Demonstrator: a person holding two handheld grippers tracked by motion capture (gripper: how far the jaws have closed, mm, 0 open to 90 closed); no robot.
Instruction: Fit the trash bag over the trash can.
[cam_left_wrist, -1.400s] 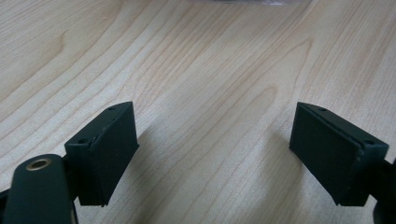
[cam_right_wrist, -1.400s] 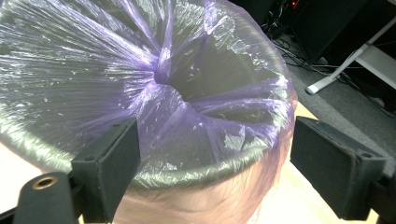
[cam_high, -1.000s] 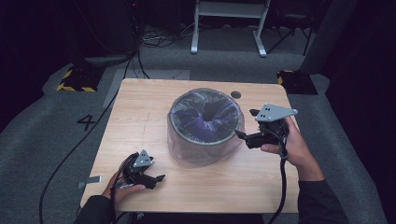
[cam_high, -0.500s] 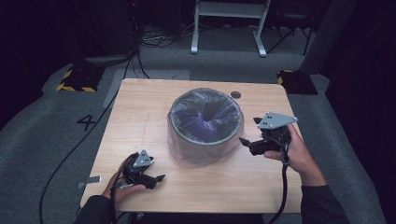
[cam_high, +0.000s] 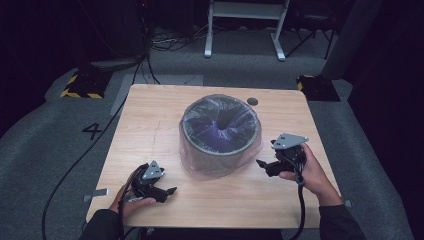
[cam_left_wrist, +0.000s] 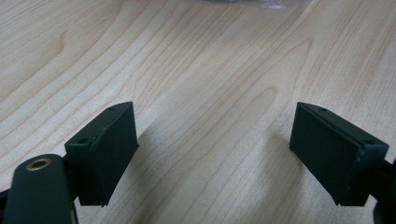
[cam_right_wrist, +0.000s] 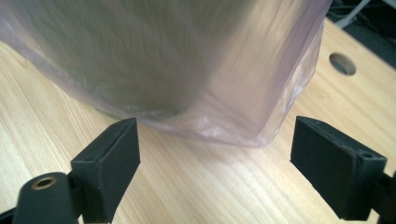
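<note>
**Right gripper drops to the skirt of the bag**

The right gripper (cam_high: 264, 164) has sunk from the bin's rim to table level, jaws spread, empty, facing the plastic bag's (cam_right_wrist: 219, 93) loose hem; a grab there looks likely. The left gripper (cam_high: 170, 191) rests near the table's (cam_high: 150, 115) front edge, spread. The bin (cam_high: 221, 131), mid-table, holds only its liner.

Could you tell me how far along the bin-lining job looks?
Done: the bag lines the bin, its film folded over the rim and down the outside. In hand: the right tongs, open, face the film's bottom edge near the table. The left tongs are open, empty. Left: perhaps tidying that edge.
</note>
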